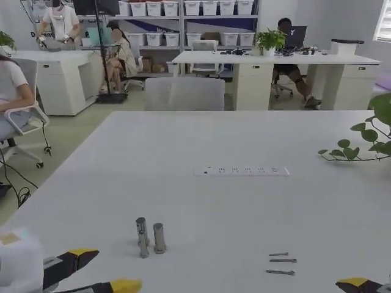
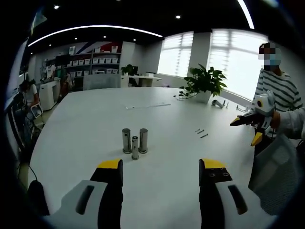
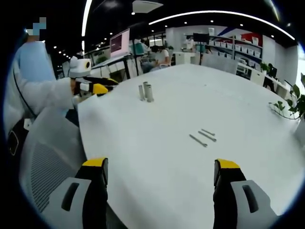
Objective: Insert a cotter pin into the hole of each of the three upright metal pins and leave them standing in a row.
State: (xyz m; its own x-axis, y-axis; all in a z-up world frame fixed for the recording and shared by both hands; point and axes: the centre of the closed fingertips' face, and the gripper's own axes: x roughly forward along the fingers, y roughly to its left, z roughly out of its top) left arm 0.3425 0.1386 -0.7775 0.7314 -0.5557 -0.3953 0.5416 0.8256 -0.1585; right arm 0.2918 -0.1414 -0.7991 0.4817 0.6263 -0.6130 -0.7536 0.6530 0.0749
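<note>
Workbench (image 1: pixel 244 140): white top, task parts on its near half

Left gripper (image 2: pixel 162 167): jaws wide, empty; at 7 o'clock in the head view, facing the uprights

Right gripper (image 3: pixel 159 164): jaws wide, empty; at 5 o'clock in the head view, facing the loose pins

Metal pins (image 1: pixel 149 237): three, upright, bunched close at 7 o'clock of bench centre; risk: a jaw closing on one may topple its neighbours

Cotter pins (image 1: pixel 281 262): three, lying flat at 5 o'clock; risk: thin stock may skid, slip the jaws, or miss the hole
</note>
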